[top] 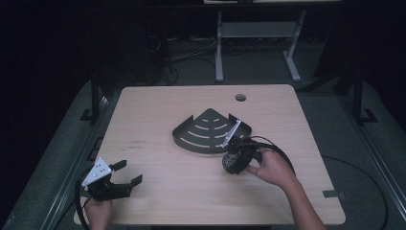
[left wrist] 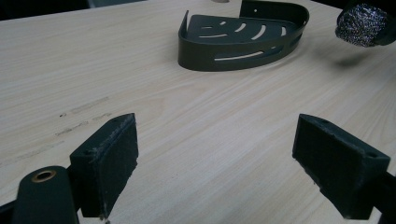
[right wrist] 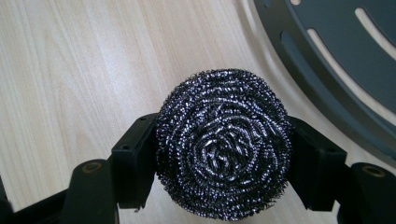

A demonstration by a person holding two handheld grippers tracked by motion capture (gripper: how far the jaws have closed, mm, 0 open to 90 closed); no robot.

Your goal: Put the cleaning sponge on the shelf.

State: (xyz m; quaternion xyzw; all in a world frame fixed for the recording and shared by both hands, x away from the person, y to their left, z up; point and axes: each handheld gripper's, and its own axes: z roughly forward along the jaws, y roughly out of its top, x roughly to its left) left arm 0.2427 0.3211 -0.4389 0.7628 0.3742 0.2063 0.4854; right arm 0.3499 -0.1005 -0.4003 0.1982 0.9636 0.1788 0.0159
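Right gripper (right wrist: pixel 224 154) fingers are clamping the round steel-wool scourer (right wrist: pixel 224 144), hiding their pads; left gripper (left wrist: pixel 215 168) fingers are spreading released over the desk (left wrist: pixel 196 126).

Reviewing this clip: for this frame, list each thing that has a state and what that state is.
Round steel-wool scouring pad: clamped between the right gripper's jaws, off the table.
Dark metal quarter-round slotted corner shelf: flat on the light wood table, empty.
Right gripper: shut on the pad, beside the shelf's curved rim.
Left gripper: open, empty, near the table's front left corner.
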